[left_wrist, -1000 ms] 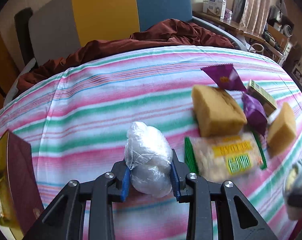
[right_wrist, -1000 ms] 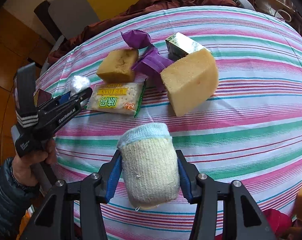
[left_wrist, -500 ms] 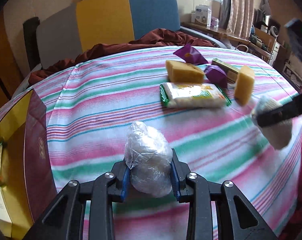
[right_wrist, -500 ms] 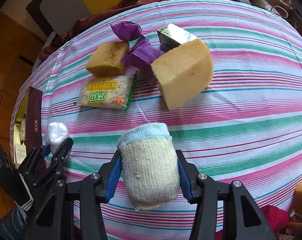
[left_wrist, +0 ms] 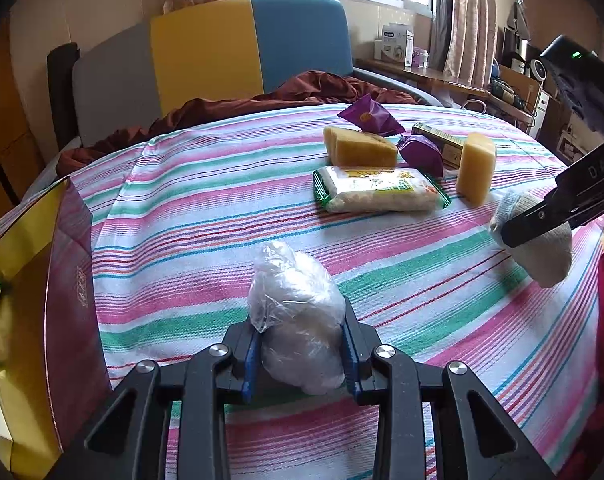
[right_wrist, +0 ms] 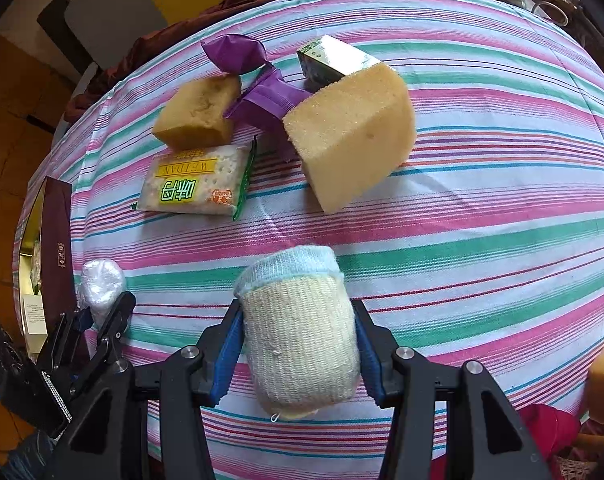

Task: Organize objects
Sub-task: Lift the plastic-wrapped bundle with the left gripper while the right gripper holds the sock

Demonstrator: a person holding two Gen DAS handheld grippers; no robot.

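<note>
We see a striped tablecloth (left_wrist: 229,216) in pink, green and white covering a round table, with a grey, yellow and blue chair back (left_wrist: 205,52) and a dark red blanket (left_wrist: 285,92) far beyond the fingertips, a curtained window behind them. Left of our left fingers stands an open maroon box (left_wrist: 67,304) with a yellow inside. Ahead and to the right of those fingers lie a cracker packet (left_wrist: 378,194), two yellow sponges (left_wrist: 360,148), one flat and one on end (left_wrist: 474,172), purple wrappers (left_wrist: 422,152) and a small green-gold carton (left_wrist: 442,140), all clustered together.

Our left gripper (left_wrist: 299,344) is clamped on a clear plastic-wrapped bundle (left_wrist: 295,316); its long axis runs forward along the fingers, the crumpled end poking out past the tips, above the cloth.

Our right gripper (right_wrist: 297,344) pinches a rolled knit sock (right_wrist: 297,332) between its blue pads, the roll lying lengthwise along the fingers with the pale blue cuff pointing ahead toward the upright sponge (right_wrist: 354,132).
</note>
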